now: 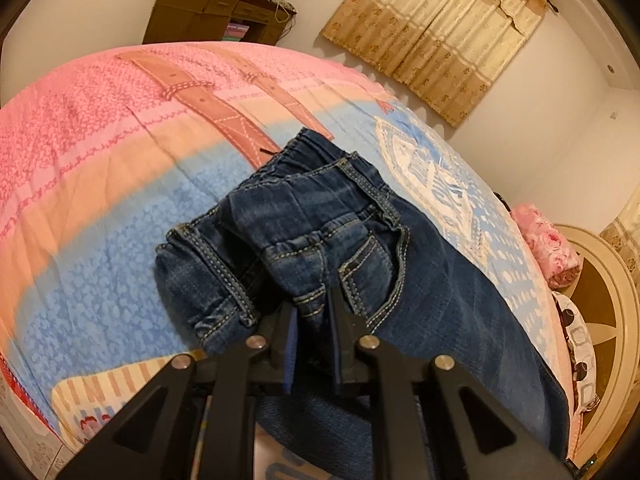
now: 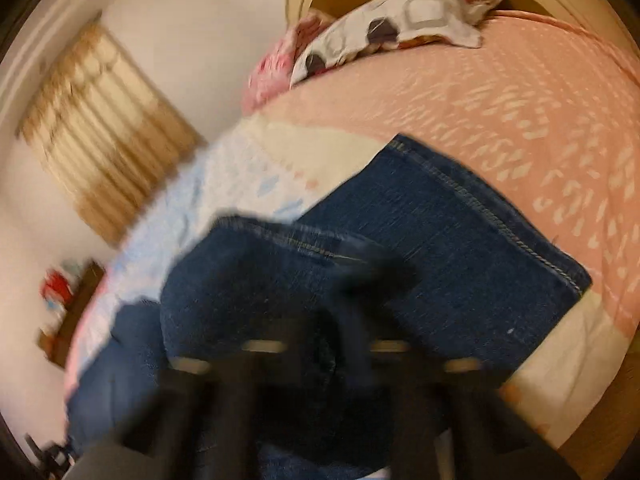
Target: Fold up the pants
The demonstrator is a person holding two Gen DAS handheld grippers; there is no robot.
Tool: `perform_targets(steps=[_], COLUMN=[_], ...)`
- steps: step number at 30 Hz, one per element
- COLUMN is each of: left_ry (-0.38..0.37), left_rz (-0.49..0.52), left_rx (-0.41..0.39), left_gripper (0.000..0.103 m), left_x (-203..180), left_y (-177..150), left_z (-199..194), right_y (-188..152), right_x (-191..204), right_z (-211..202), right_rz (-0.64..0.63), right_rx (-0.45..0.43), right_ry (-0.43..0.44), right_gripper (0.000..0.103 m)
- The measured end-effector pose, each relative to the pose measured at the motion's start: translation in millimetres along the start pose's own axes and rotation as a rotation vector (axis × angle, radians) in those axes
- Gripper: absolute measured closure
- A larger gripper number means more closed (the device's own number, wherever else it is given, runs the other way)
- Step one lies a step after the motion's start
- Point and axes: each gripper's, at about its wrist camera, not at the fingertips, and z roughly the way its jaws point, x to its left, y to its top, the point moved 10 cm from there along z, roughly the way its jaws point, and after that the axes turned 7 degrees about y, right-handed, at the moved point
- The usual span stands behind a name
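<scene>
Dark blue jeans (image 1: 320, 220) lie on the patterned bedspread (image 1: 100, 200). In the left wrist view the waistband end is bunched and lifted in front of me, and my left gripper (image 1: 312, 312) is shut on the denim by a pocket seam. In the blurred right wrist view the leg end of the jeans (image 2: 460, 240) lies flat with its stitched hem toward the pillows, while a second leg fold (image 2: 260, 280) is raised. My right gripper (image 2: 324, 332) is shut on that raised denim.
A pink floral pillow (image 1: 548, 248) and a patterned pillow (image 2: 384, 28) lie at the round headboard (image 1: 608, 320). A brown desk (image 1: 216, 12) and a beige curtain (image 1: 436, 28) stand along the far wall. The bed's edge is at the lower left.
</scene>
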Motion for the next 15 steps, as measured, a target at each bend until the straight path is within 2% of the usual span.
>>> perform_targets(steps=[2,3,5,6,7,9,11,13,15], left_ry=[-0.003,-0.005,-0.011,-0.011,-0.012,-0.013,-0.016,-0.022,-0.027], left_rz=[0.004,0.007,0.012,0.013,0.014,0.015,0.009,-0.007,-0.016], left_rx=[-0.004,-0.007,-0.015,-0.016,-0.018,-0.015,-0.012,0.000,0.004], left_gripper=[0.088,0.088,0.088,0.088,0.088,0.088,0.088,0.088,0.088], left_x=[-0.3,-0.7,-1.7,-1.8,-2.1,-2.4,-1.5,0.7,1.3], left_y=[0.2,0.7,1.8,2.0,1.9,1.5,0.9,-0.1,-0.1], left_z=[-1.2,-2.6,-5.3,-6.1,-6.4,-6.4,-6.5,-5.1,-5.7], right_y=[6.1,13.9,31.9,36.5,44.3,46.4,33.5,5.1,-17.7], right_x=[5.8,12.3,22.7,24.1,19.8,5.9,-16.5,-50.4,-76.7], right_z=[-4.8,-15.1,-49.2,-61.3,-88.0,-117.0,-116.5,-87.0,-61.6], right_rz=[-0.015,-0.017,-0.040,-0.051,-0.054,-0.050,-0.042,0.003,0.072], right_rx=[-0.012,-0.048,-0.163,-0.198,-0.278,-0.354,-0.317,-0.194,-0.117], right_ry=[0.013,0.053,0.096,0.093,0.079,0.053,0.017,-0.007,-0.010], right_gripper=[0.099,0.099,0.099,0.099,0.099,0.099,0.099,0.099,0.095])
